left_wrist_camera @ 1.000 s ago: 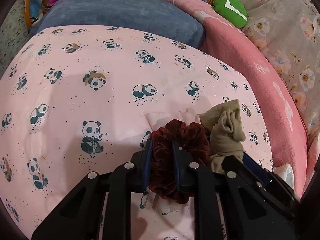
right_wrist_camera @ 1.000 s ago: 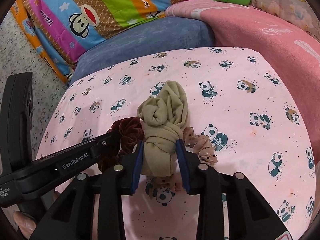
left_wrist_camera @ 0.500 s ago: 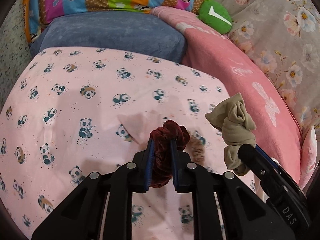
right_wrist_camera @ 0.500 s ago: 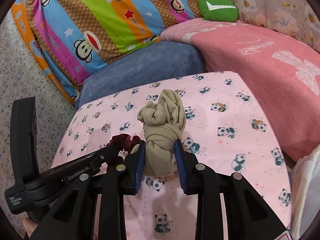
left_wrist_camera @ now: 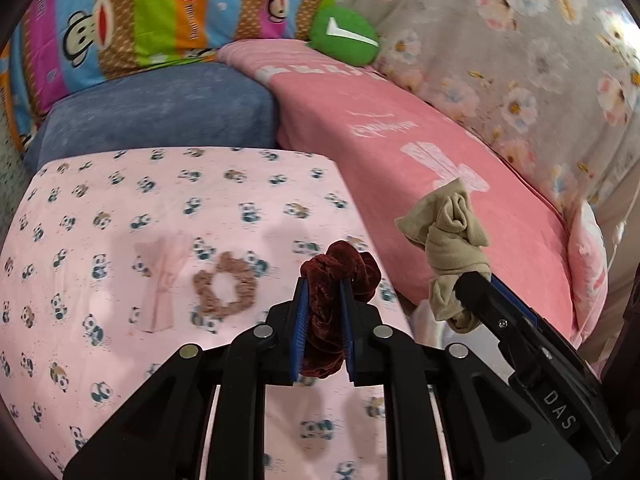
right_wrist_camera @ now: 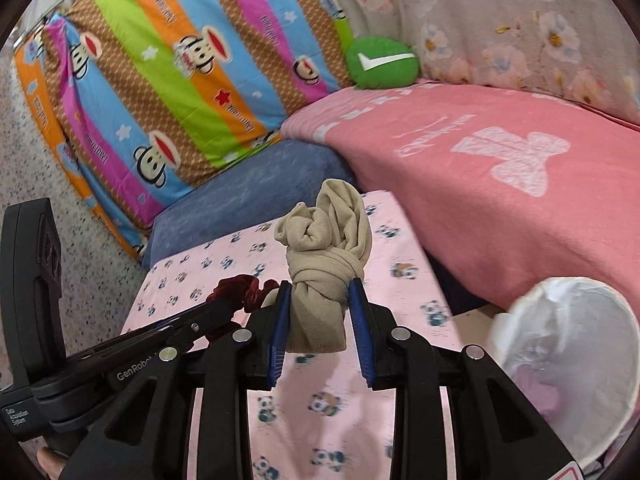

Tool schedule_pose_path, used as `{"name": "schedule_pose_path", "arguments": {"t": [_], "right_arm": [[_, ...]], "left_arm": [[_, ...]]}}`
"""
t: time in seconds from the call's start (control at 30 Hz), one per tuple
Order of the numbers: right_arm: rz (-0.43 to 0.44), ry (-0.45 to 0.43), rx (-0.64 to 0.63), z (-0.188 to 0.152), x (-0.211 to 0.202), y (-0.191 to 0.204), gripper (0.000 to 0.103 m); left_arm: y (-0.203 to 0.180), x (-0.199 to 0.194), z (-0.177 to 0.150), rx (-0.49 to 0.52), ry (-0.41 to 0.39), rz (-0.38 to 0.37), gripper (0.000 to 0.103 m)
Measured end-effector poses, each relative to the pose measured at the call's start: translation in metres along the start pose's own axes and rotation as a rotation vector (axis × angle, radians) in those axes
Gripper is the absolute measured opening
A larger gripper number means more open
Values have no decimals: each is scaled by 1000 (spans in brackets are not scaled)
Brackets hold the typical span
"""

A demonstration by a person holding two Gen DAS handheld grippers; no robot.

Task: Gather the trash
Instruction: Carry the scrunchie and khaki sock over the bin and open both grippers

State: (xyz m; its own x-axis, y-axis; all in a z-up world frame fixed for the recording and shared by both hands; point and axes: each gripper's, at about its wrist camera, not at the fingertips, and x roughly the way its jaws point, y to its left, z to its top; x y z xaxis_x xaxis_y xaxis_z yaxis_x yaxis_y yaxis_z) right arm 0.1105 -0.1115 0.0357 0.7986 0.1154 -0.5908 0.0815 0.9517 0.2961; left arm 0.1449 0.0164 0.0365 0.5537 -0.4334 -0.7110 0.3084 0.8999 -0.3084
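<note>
My left gripper [left_wrist_camera: 323, 292] is shut on a dark red velvet scrunchie [left_wrist_camera: 334, 276], held above the pink panda sheet [left_wrist_camera: 120, 200]. My right gripper [right_wrist_camera: 320, 296] is shut on a knotted beige cloth [right_wrist_camera: 324, 248], also lifted clear of the sheet. In the left wrist view the beige cloth [left_wrist_camera: 448, 236] and the right gripper [left_wrist_camera: 476, 288] show at the right. In the right wrist view the red scrunchie [right_wrist_camera: 240, 286] and the left gripper [right_wrist_camera: 224, 300] show at the left. A light brown scrunchie [left_wrist_camera: 224, 286] and a pale pink folded strip [left_wrist_camera: 162, 280] lie flat on the sheet.
A bin lined with a white bag [right_wrist_camera: 576, 356] stands at the lower right beside the bed. A pink blanket [right_wrist_camera: 500, 168], a blue cushion [left_wrist_camera: 160, 116], a striped monkey-print pillow [right_wrist_camera: 180, 60] and a green cushion [right_wrist_camera: 382, 62] lie beyond the sheet.
Both grippers have risen off the sheet and moved right with their loads. The brown scrunchie and pink strip have come into view below, and the lined bin has appeared at the right.
</note>
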Motion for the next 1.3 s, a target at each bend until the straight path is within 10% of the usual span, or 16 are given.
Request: {"name": "schedule_pose_path", "arguments": {"t": [1.17,1.3], "right_arm": [[-230,-82,264,-41,-115,-215,30],[-250,-83,270,-45,-116,-221,33]], "left_arm": [[-195,50,-54,312,121,-131,17],[-200,55,-58,317,138,-121,33]]}}
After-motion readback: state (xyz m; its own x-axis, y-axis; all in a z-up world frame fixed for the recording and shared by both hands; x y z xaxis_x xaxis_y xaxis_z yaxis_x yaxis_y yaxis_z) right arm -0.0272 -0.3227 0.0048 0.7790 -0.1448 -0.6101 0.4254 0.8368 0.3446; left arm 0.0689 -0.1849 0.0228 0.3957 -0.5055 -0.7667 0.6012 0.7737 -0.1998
